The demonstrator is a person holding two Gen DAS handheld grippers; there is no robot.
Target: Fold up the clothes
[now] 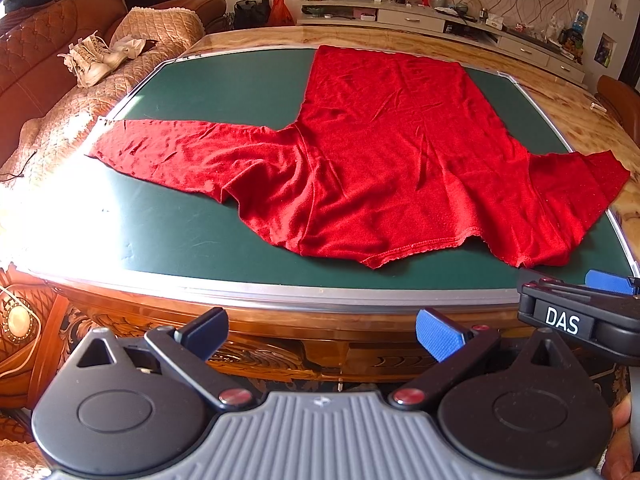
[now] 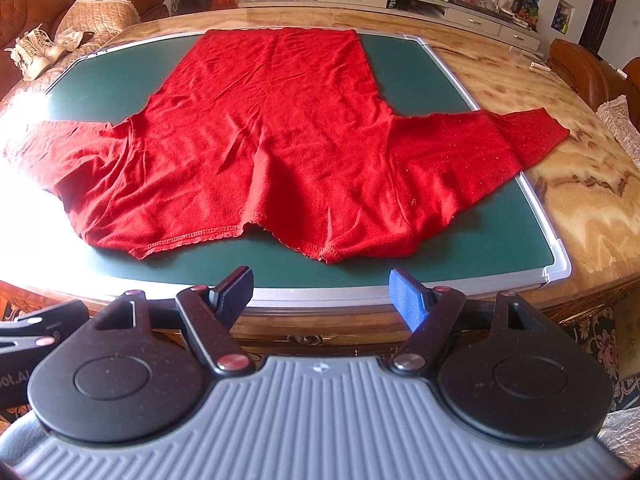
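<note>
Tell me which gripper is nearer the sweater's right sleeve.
Right. The right gripper hovers open at the table edge toward the right sleeve; the left gripper, also open, sits farther left, off the red sweater.

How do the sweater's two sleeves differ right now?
The left sleeve lies long and straight, all on the green mat. The right sleeve looks shorter, its cuff doubled over, and it runs off the mat onto the marble tabletop. Both spread outward, ungripped.
</note>
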